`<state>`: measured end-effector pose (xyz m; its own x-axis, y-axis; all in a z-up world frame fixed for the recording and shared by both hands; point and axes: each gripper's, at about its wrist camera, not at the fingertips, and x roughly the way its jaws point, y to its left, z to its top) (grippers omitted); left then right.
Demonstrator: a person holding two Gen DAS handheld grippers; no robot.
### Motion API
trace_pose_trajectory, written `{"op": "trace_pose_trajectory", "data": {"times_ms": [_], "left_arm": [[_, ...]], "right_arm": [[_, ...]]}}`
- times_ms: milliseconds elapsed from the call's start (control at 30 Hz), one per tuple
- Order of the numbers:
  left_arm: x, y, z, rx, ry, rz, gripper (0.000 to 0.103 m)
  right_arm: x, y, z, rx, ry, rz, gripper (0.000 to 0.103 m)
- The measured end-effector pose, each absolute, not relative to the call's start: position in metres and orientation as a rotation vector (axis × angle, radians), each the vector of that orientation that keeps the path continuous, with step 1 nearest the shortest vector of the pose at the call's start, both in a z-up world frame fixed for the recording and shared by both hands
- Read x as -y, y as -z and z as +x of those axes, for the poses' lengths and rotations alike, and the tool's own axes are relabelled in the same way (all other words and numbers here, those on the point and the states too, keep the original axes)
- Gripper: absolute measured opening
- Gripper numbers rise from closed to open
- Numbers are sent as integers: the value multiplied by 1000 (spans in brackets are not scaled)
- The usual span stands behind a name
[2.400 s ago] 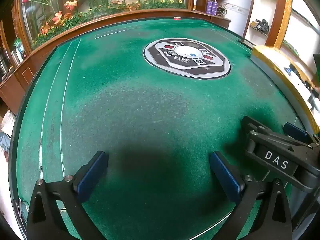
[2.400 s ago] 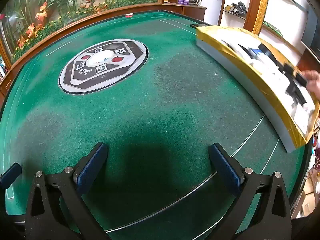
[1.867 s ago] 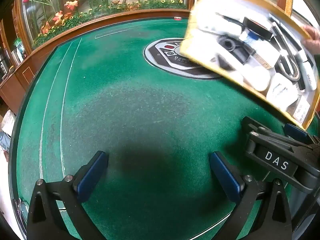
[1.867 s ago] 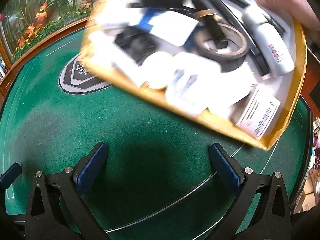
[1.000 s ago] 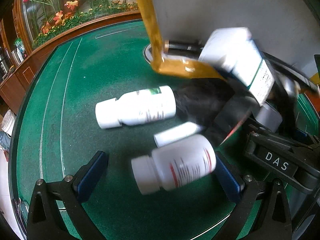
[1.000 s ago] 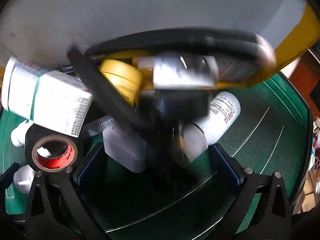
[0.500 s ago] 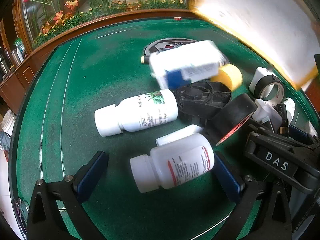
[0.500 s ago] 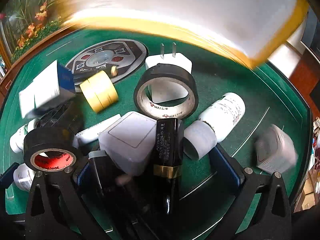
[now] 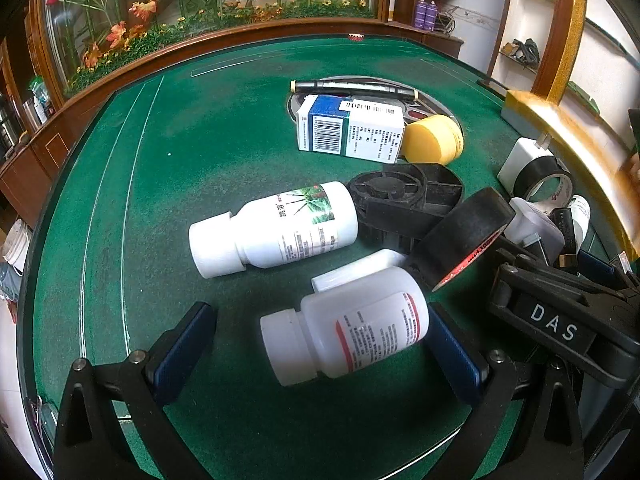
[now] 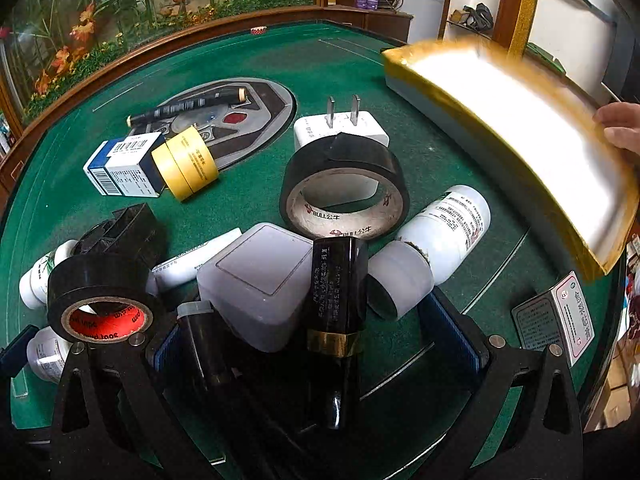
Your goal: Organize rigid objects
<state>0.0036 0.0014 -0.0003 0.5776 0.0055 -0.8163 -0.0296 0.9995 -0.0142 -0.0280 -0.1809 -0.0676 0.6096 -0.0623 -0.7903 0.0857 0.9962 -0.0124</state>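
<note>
Rigid items lie spilled on the green felt table (image 9: 168, 184). My left gripper (image 9: 320, 340) is open, and a white bottle with a red label (image 9: 352, 328) lies loose between its fingers. Beyond it are a green-labelled white bottle (image 9: 276, 228), a black plastic fan part (image 9: 404, 196) and a black tape roll (image 9: 464, 232). My right gripper (image 10: 308, 336) is open too, with a grey square box (image 10: 256, 284) and a black gold-banded bottle (image 10: 336, 292) lying between its fingers. Behind these sit a large black tape roll (image 10: 344, 192) and a white plug (image 10: 340, 128).
A hand (image 10: 620, 128) holds a gold-rimmed tray (image 10: 520, 128) at the right. A blue-white carton (image 10: 124, 168), yellow tape (image 10: 186, 164) and a dark flashlight (image 10: 188, 108) lie near the round table emblem (image 10: 260, 108). A small box (image 10: 556, 316) stands by the right edge.
The tray was tipped over the table and its contents spilled out. It has since been pulled back to the right and the items have settled. Neither gripper moved.
</note>
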Motion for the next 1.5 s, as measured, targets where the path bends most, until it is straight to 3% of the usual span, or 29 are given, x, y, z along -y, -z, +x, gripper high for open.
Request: {"op": "trace_pose_trajectory", "data": {"times_ms": [1167, 1500], "left_arm": [[-2, 2, 3, -953, -23, -29, 103], [1, 2, 3, -954, -10, -18, 103]], "right_arm": [[178, 66, -28, -917, 99, 36, 103], [191, 63, -10, -1102, -191, -109, 103]]}}
